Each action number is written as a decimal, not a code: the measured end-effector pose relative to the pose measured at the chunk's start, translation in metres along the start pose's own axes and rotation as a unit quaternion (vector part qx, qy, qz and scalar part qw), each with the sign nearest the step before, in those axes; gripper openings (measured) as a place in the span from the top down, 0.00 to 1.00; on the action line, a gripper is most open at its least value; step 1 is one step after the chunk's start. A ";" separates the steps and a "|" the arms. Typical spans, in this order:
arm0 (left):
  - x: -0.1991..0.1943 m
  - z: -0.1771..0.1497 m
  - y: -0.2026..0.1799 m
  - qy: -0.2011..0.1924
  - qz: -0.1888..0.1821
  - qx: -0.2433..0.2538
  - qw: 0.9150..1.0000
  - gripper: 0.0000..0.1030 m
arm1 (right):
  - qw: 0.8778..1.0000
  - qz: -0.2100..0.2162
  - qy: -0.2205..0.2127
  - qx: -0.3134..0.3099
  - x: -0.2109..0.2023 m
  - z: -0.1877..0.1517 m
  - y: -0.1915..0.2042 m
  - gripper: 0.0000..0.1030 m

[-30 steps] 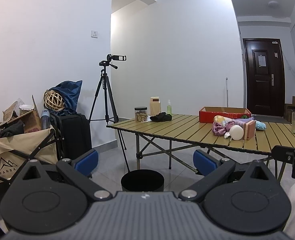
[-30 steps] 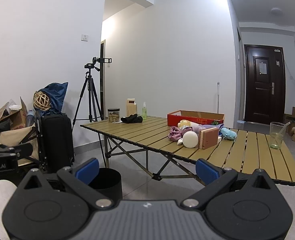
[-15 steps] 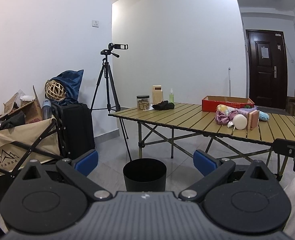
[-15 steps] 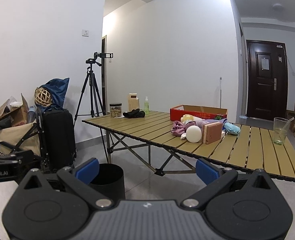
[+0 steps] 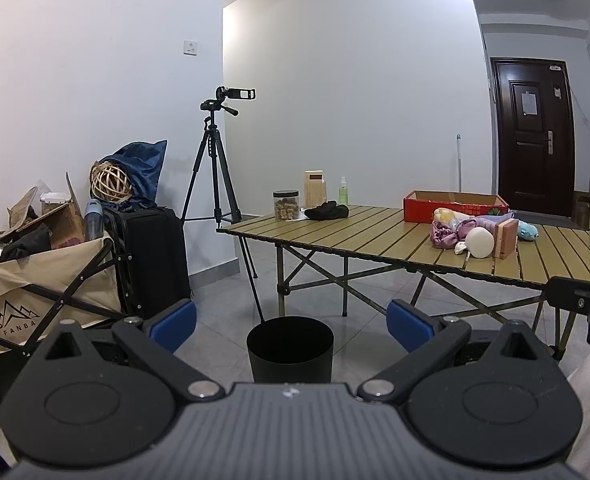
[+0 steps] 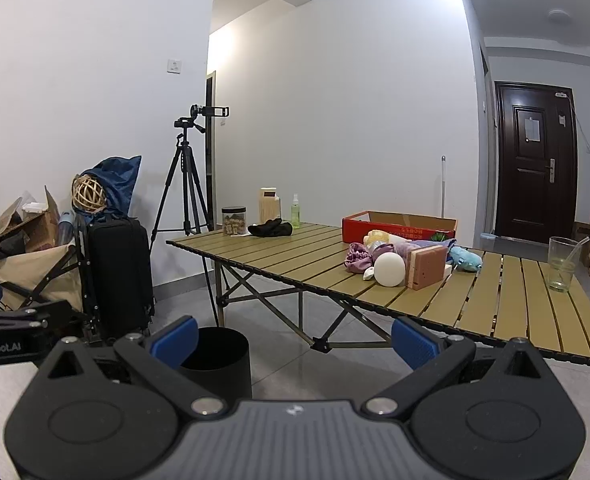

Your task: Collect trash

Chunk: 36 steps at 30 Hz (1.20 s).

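1. Both tools are up and empty: the left gripper (image 5: 291, 322) has its blue pads spread wide with nothing between them, and the right gripper (image 6: 295, 338) is just as wide and bare.
2. The black bin (image 5: 290, 348) stands on the floor, near and centre in the left view, just short of the folding table (image 6: 295, 256).
3. The likely trash sits on the table's right half: a cluster of purple cloth (image 6: 359, 256), a white ball (image 6: 389, 269) and a pink block (image 6: 427, 266), all touching, near the red box (image 6: 399, 227).
4. My read: this is the approach, nothing collected yet.
5. Next call: reach the right gripper across to the cluster, pick one loose piece, then carry it down to the bin.
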<state>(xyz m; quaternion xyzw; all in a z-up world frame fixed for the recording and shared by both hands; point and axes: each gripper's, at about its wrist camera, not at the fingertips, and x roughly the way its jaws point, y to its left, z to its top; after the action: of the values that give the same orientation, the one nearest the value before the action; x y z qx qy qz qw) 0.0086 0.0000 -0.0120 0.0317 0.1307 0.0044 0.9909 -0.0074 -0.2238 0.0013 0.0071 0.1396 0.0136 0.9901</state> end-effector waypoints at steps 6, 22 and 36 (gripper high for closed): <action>0.000 0.001 0.001 -0.002 0.001 -0.001 1.000 0.00 | 1.000 0.000 -0.002 0.000 0.000 -0.001 -0.001 0.00; 0.002 0.000 -0.002 -0.007 0.001 0.000 1.000 0.00 | 1.000 0.002 -0.003 -0.002 -0.002 -0.002 -0.002 0.00; 0.001 -0.002 0.000 -0.008 -0.003 0.003 1.000 0.00 | 1.000 0.013 -0.005 -0.001 -0.002 -0.003 -0.003 0.00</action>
<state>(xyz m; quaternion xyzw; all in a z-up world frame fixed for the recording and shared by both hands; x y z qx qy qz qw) 0.0088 -0.0002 -0.0138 0.0339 0.1234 0.0007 0.9918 -0.0097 -0.2266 -0.0010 0.0076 0.1343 0.0262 0.9906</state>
